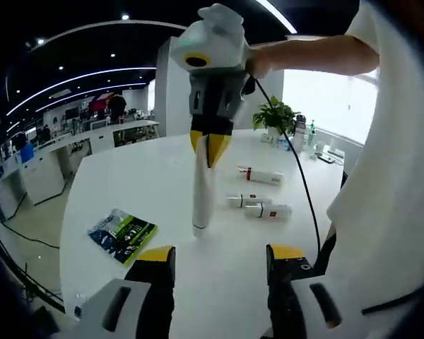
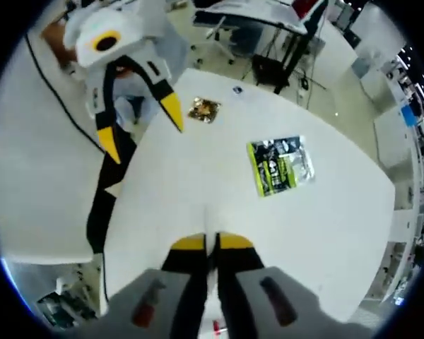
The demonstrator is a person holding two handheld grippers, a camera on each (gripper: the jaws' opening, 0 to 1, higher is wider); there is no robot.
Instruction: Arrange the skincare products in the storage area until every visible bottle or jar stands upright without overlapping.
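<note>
so right claw (image 1: 210, 145) is clamped on a white tube (image 1: 202, 201), held upright with its base touching the white surface (image 1: 127, 183); left claw (image 1: 219, 265) hangs wide open with nothing in it, near the tube. three more white tubes (image 1: 261, 176) lie flat further back, a green packet (image 1: 121, 234) off to the side
</note>
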